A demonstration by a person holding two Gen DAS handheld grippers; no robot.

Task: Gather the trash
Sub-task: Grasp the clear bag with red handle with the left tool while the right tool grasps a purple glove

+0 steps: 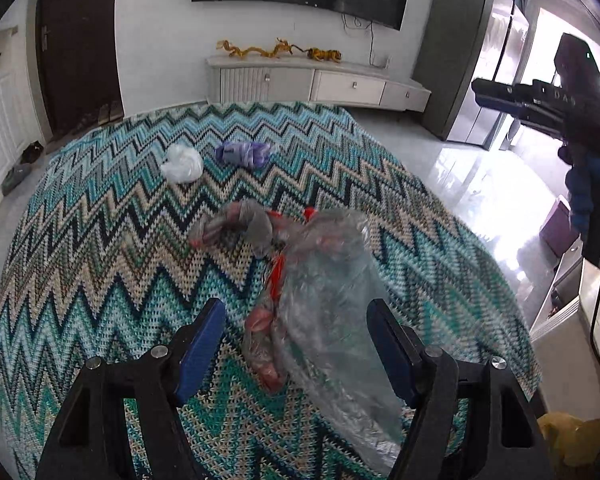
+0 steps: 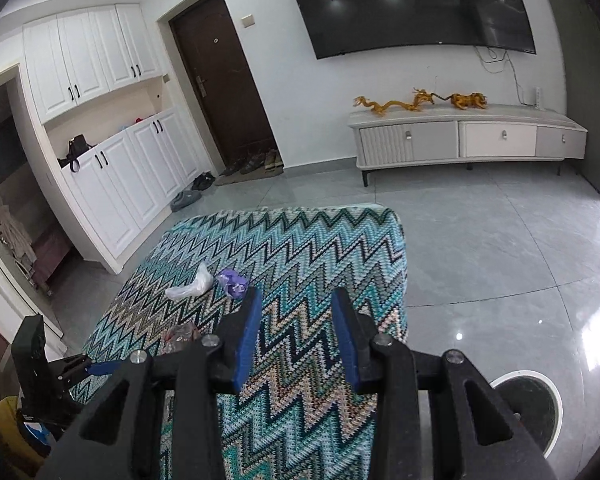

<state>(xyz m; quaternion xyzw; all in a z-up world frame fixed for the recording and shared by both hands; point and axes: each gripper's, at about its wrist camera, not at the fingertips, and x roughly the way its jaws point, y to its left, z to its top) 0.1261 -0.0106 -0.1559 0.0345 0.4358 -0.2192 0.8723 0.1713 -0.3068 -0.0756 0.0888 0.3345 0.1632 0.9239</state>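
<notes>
A crumpled clear plastic bag with red scraps (image 1: 320,300) lies on the zigzag cloth (image 1: 100,260) between the open jaws of my left gripper (image 1: 296,320), which does not grip it. A white plastic wad (image 1: 182,164) and a purple wrapper (image 1: 246,153) lie farther back. In the right wrist view my right gripper (image 2: 294,312) is open and empty above the cloth (image 2: 320,260). The white wad (image 2: 190,286), the purple wrapper (image 2: 232,282) and part of the clear bag (image 2: 180,334) lie to its left.
A round white-rimmed bin (image 2: 536,404) stands on the grey tile floor at the right of the cloth. A TV cabinet (image 2: 460,136) lines the far wall. Shoes (image 2: 252,166) lie by the brown door. The right gripper shows at the right edge of the left wrist view (image 1: 540,100).
</notes>
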